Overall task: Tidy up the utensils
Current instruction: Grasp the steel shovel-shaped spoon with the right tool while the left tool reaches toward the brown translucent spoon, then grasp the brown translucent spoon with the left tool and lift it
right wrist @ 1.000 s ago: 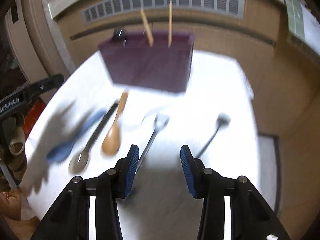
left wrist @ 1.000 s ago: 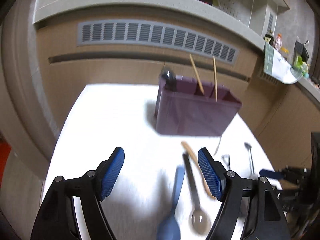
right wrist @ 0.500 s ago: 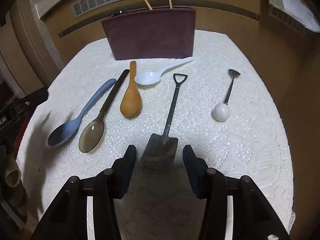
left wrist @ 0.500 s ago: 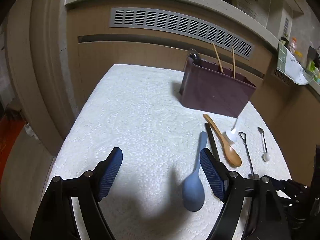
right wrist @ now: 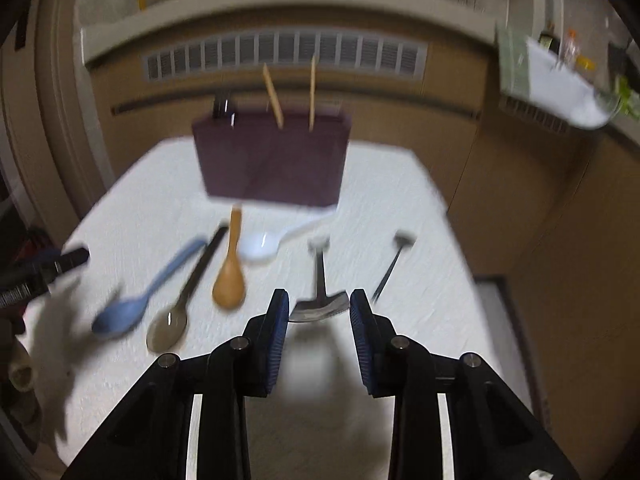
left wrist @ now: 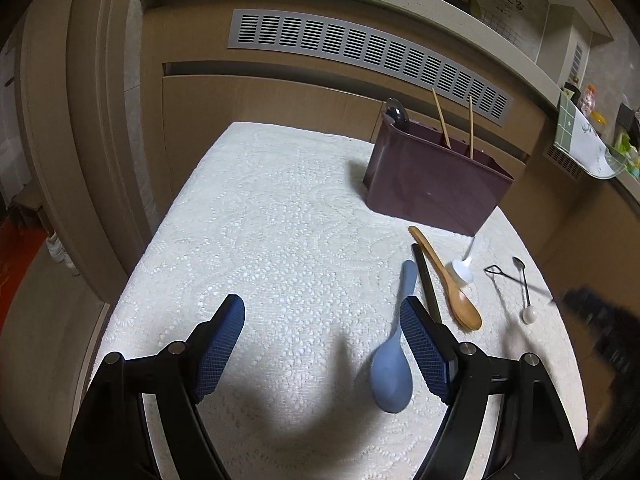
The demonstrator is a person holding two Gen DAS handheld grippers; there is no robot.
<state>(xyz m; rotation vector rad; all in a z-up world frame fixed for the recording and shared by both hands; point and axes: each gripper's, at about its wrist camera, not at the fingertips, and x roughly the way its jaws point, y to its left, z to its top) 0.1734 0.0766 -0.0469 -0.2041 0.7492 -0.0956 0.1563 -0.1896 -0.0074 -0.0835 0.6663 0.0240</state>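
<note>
My right gripper (right wrist: 319, 300) is closing its jaws on the blade of a metal shovel-shaped spoon (right wrist: 320, 276), which hangs just above the white cloth with its shadow beneath. On the cloth lie a blue spoon (right wrist: 120, 316), a dark translucent spoon (right wrist: 168, 324), a wooden spoon (right wrist: 229, 284), a white spoon (right wrist: 260, 246) and a thin ball-ended spoon (right wrist: 394, 258). A purple caddy (right wrist: 272, 164) stands behind them, holding two chopsticks (right wrist: 273, 100). My left gripper (left wrist: 322, 312) hovers open over bare cloth, the blue spoon (left wrist: 390, 376) just beside its right finger.
The table (left wrist: 280, 220) wears a white lace cloth and stands against a wood-panelled counter with a grey vent grille (left wrist: 360, 48). A shelf with bottles and a cloth (left wrist: 584, 136) sits at the far right. The floor drops away on both sides.
The right jaws narrowed onto the shovel spoon's blade and lifted it off the cloth, the view tipping upward. The left gripper drew back from the spoons early on, then held still.
</note>
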